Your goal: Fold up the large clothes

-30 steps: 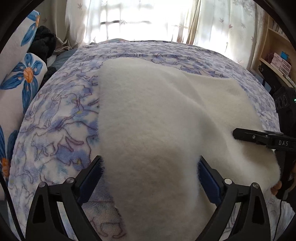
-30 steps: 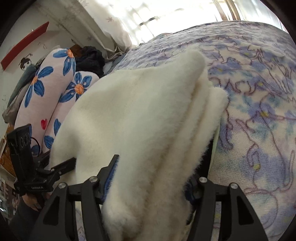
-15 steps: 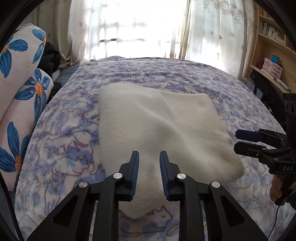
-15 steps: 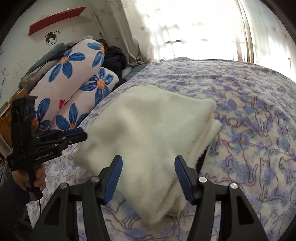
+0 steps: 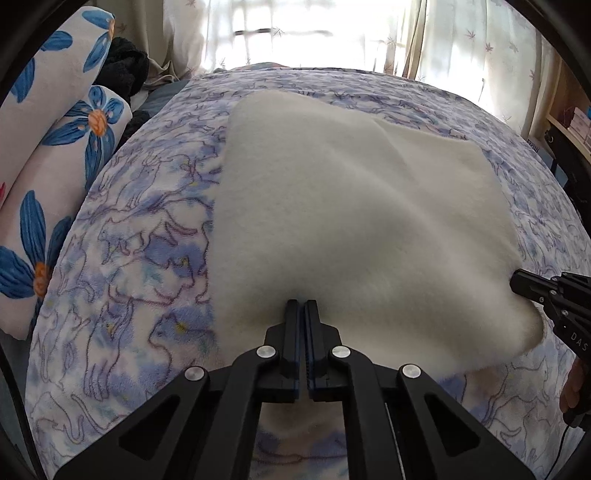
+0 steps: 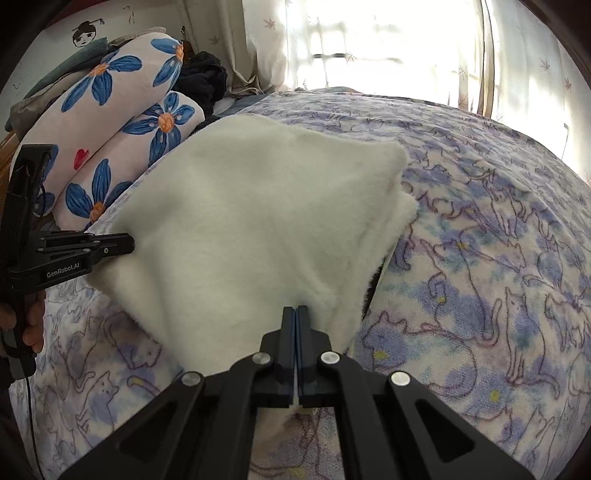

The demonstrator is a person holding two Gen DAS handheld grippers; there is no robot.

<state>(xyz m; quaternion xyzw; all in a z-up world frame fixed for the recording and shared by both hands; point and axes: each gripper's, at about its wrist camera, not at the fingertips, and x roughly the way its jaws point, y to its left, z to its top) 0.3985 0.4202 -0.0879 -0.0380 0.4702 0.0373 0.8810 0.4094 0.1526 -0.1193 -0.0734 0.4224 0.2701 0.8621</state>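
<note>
Stacked at the far left edge of the bed are the flowered pillows (image 5: 55, 155), pink-white with blue petals, and a dark bundle (image 5: 123, 70) sits behind them. The bed cover (image 5: 140, 236), printed with purple-blue cats, carries the folded white fleece garment (image 5: 351, 221) in its middle. The garment lies flat as a rough rectangle, its long axis running from the near edge of the bed away toward the curtained window (image 5: 295, 33), its far corners pointing that way; in the right wrist view layered edges show along its right side. The left gripper (image 5: 305, 306) has just been closing and is clenched at the garment's near edge, fleece pinched at its tips. The right gripper (image 6: 295, 312) has likewise just closed, clamped on the near right corner.
</note>
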